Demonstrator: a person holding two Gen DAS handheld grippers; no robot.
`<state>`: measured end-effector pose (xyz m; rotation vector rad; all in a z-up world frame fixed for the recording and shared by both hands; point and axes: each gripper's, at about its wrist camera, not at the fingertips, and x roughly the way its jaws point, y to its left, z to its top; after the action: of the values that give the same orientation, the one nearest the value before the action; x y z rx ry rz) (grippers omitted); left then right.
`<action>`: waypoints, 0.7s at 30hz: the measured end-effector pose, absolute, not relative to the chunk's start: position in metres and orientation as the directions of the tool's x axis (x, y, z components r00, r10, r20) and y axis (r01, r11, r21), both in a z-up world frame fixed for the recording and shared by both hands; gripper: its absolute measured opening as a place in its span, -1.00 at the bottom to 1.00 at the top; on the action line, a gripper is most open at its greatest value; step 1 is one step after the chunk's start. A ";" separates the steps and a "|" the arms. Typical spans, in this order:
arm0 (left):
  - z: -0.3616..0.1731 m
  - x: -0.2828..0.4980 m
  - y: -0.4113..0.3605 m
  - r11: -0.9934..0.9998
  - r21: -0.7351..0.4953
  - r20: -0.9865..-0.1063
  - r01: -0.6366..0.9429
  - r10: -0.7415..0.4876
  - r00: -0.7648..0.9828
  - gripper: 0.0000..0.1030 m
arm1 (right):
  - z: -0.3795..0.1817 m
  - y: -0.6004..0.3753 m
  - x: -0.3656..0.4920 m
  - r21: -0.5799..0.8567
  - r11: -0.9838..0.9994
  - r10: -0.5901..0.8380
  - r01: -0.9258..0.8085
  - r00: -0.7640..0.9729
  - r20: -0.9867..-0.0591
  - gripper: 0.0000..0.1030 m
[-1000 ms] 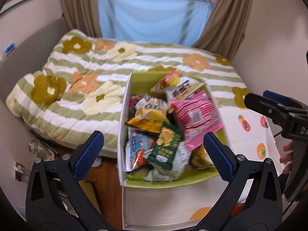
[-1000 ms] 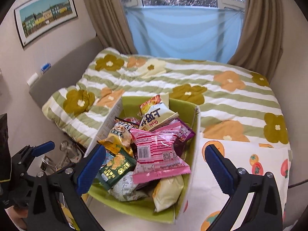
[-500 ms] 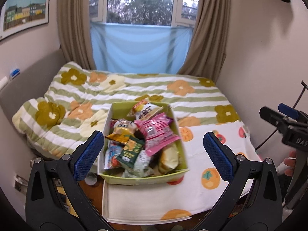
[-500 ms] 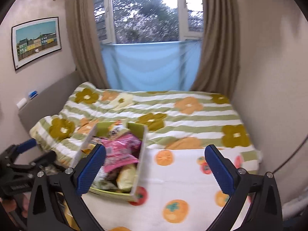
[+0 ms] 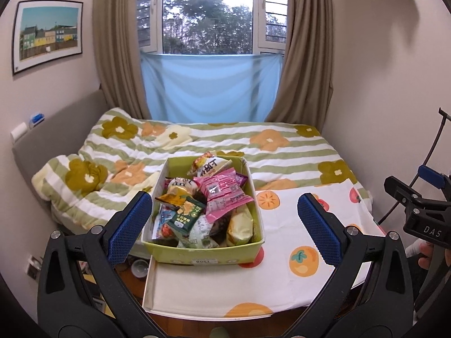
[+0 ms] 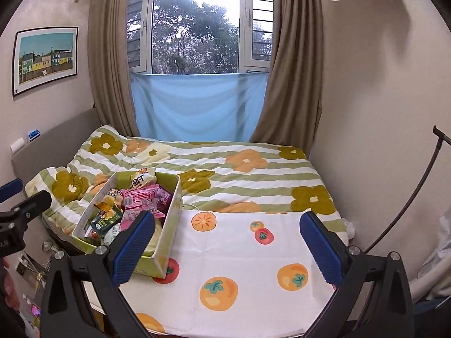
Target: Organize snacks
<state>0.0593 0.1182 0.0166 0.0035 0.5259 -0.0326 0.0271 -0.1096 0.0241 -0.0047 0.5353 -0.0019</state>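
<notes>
A green box (image 5: 203, 250) full of snack packets sits on a white cloth with orange fruit prints (image 5: 304, 231) at the foot of the bed. A pink packet (image 5: 222, 194) lies on top of the pile. The box also shows in the right wrist view (image 6: 166, 225), at the left. My left gripper (image 5: 224, 219) is open and empty, held back from the box's near side. My right gripper (image 6: 225, 246) is open and empty, over the cloth to the right of the box.
A striped floral quilt (image 5: 214, 143) covers the bed behind the box. A padded headboard (image 5: 53, 138) runs along the left wall, a wall (image 5: 380, 112) along the right. A window with brown curtains (image 5: 304, 56) stands at the far end. Floor clutter (image 5: 138, 267) lies below the bed's near left corner.
Both grippers have pulled back and up from the box, so it looks smaller and farther. Both stay open. The snack pile has not changed.
</notes>
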 end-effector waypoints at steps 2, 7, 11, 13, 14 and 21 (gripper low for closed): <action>0.017 0.058 0.116 0.999 -0.007 -0.501 0.034 -0.033 0.865 0.99 | 0.024 -0.112 0.025 -0.001 1.000 -0.010 0.011 0.864 -0.504 0.99; 0.017 0.057 0.119 0.999 -0.014 -0.495 0.031 -0.034 0.868 0.99 | 0.024 -0.117 0.023 0.005 1.000 -0.017 0.023 0.868 -0.496 0.99; 0.018 0.057 0.119 0.999 -0.014 -0.490 0.030 -0.033 0.871 0.99 | 0.023 -0.118 0.020 0.010 1.000 -0.019 0.028 0.869 -0.495 0.99; 0.018 0.057 0.118 0.999 -0.010 -0.488 0.031 -0.032 0.872 0.99 | 0.022 -0.118 0.019 0.010 0.999 -0.022 0.031 0.870 -0.492 0.99; 0.018 0.056 0.117 0.999 -0.009 -0.487 0.031 -0.031 0.873 0.99 | 0.022 -0.119 0.019 0.011 0.999 -0.023 0.032 0.871 -0.492 0.99; 0.018 0.058 0.113 0.999 -0.005 -0.485 0.034 -0.032 0.874 0.99 | 0.022 -0.121 0.018 0.011 0.999 -0.025 0.036 0.870 -0.492 0.99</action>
<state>0.0580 0.1131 0.0182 0.0034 0.5067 -0.0344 0.0181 -0.1208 0.0224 0.0204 0.5139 -0.0320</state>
